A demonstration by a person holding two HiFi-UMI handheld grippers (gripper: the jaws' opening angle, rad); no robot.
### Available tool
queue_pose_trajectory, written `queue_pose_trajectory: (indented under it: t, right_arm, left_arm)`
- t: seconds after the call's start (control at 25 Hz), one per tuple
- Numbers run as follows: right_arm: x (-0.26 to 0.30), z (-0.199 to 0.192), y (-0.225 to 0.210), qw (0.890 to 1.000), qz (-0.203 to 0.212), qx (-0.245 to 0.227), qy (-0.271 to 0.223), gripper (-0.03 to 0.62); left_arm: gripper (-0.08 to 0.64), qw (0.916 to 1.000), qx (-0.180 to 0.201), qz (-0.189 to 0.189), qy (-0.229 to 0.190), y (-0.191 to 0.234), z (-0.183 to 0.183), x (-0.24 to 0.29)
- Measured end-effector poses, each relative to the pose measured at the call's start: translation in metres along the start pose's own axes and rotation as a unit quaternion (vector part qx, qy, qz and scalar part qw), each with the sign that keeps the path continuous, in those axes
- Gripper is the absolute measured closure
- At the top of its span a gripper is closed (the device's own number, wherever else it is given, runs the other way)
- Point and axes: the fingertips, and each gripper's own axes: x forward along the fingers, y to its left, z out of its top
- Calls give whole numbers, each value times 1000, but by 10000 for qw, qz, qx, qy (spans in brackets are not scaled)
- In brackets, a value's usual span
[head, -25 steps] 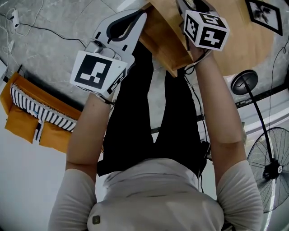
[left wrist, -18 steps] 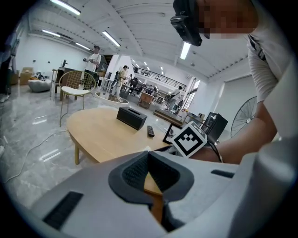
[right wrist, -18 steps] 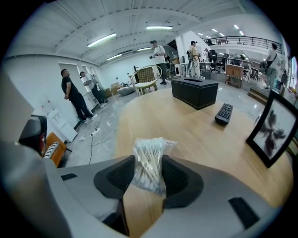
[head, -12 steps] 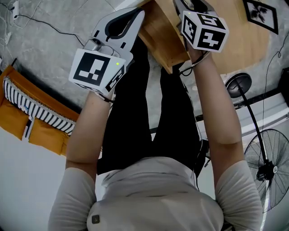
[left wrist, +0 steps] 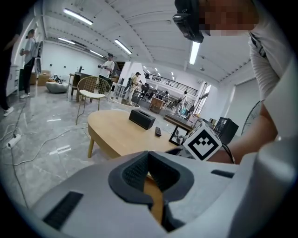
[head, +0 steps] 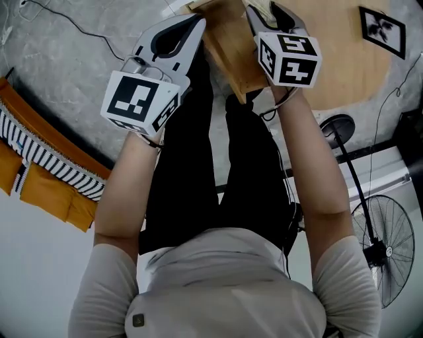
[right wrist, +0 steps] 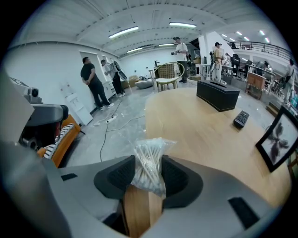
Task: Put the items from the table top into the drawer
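In the head view, we saw the left gripper (head: 197, 21) with its tips right at the near edge of the open wooden drawer (head: 231, 49). The right gripper (head: 264, 10) reached over that drawer from the other side. The oval wooden table (head: 344, 59) lay just beyond, with a framed picture (head: 382, 30) on it.

In the left gripper view, we found the dark pads closed on each other at their tips, with nothing clamped between them. Only a strip of the drawer's wood showed through the gap lower down. Beyond the jaws the table carried a black box (left wrist: 142, 118).

In the right gripper view, the pads were pressed onto a clear bag of cotton swabs (right wrist: 150, 162), which stood upright between them, its gathered top poking out past the tips. The bag hung over the drawer's wood, off the table top. On the table behind lay a remote (right wrist: 240, 118), near the black box and the framed picture.
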Motion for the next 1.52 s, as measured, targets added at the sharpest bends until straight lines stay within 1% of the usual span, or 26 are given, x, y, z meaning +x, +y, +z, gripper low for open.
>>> queue_pose_trajectory:
  t: [0.32, 0.64, 1.0, 1.12, 1.28, 1.52]
  right_arm:
    - [6, -32, 35, 9989, 280, -278, 259, 402]
    - [14, -58, 54, 9969, 447, -417, 497, 402]
    - [25, -64, 60, 9962, 494, -459, 557, 399]
    - [29, -67, 60, 9963, 483, -420, 572, 385]
    - [32, -72, 59, 9966, 474, -360, 578, 348]
    - [29, -73, 60, 9966, 482, -313, 585, 345]
  left_arm:
    - [551, 9997, -122, 201, -5, 11, -25, -24]
    - [551, 9996, -175, 213, -13, 15, -37, -33]
    - [551, 9995, -244, 223, -7, 23, -45, -32]
    - [551, 9995, -240, 184, 12, 23, -47, -32]
    - [551, 9995, -259, 177, 23, 25, -50, -32]
    - [551, 9995, -263, 179, 73, 26, -52, -34]
